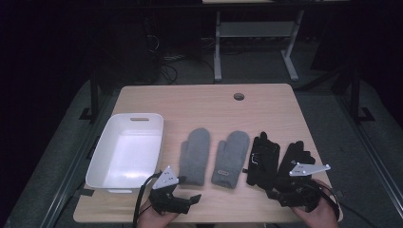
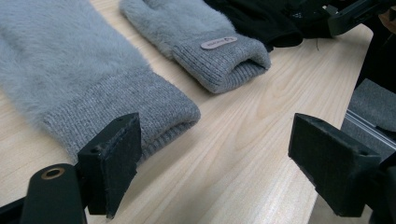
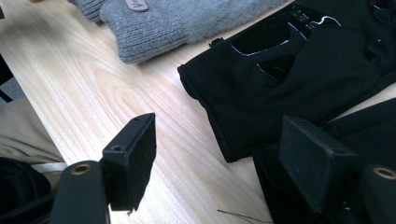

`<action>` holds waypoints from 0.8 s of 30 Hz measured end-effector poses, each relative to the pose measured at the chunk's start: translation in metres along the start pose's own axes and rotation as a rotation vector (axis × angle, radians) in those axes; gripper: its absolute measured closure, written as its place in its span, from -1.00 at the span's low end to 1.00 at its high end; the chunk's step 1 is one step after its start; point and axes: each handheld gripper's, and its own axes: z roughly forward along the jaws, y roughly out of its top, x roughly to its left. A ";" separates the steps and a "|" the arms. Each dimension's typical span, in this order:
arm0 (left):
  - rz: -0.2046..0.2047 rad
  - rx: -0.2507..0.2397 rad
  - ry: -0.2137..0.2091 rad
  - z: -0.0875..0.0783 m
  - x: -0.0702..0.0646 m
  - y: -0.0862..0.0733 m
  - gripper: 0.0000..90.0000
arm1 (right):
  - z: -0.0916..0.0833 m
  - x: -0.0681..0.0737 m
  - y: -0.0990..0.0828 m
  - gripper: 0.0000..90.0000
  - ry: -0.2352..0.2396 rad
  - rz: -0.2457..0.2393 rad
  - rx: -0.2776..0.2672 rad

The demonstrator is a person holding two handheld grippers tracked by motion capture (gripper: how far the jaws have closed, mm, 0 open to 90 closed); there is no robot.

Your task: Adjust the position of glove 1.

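Two grey mittens (image 1: 213,156), two black gloves (image 1: 278,159)

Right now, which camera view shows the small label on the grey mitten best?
The left gripper view: the label lies close and sharp on the mitten's cuff. The high view shows it as a tiny pale patch. The right gripper view cuts it off at the top edge.

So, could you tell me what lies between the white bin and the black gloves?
Two grey mittens lie side by side on the table there, in the high view.
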 end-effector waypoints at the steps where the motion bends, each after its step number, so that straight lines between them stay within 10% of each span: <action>1: 0.000 0.000 0.000 0.000 0.000 0.000 -0.62 | 0.000 0.000 0.000 -0.39 0.000 0.000 0.000; 24: -0.009 -0.031 0.024 -0.007 0.005 -0.001 -0.62 | 0.005 0.011 0.043 -0.42 0.004 -0.070 0.036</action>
